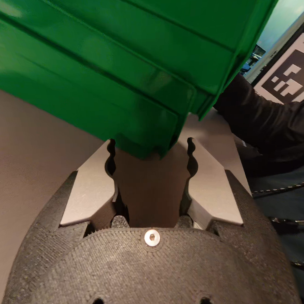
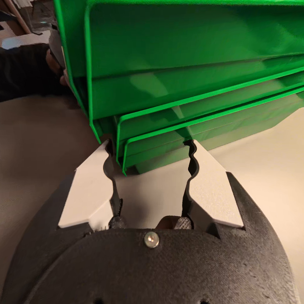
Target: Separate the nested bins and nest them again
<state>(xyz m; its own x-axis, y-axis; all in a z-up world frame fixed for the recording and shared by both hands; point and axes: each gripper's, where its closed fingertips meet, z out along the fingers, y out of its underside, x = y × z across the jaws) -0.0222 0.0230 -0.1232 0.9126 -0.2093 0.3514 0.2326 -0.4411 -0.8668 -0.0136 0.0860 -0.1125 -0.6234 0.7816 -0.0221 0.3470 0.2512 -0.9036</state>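
Bins point(image 2: 181, 57), green and nested, sit tilted on the worktop point(image 2: 246, 172); left tool point(image 1: 150, 146) and right tool point(image 2: 150, 148) both gape around corners, not clamping.

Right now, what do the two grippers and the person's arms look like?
Both grippers, left and right, match: a black, rough, printed-looking rounded body with a silver screw in the middle, and two pale grey wedge-shaped fingers lined with wavy black pads. In the left wrist view, a black sleeve shows, with a fiducial marker beyond it and a braided cable below.
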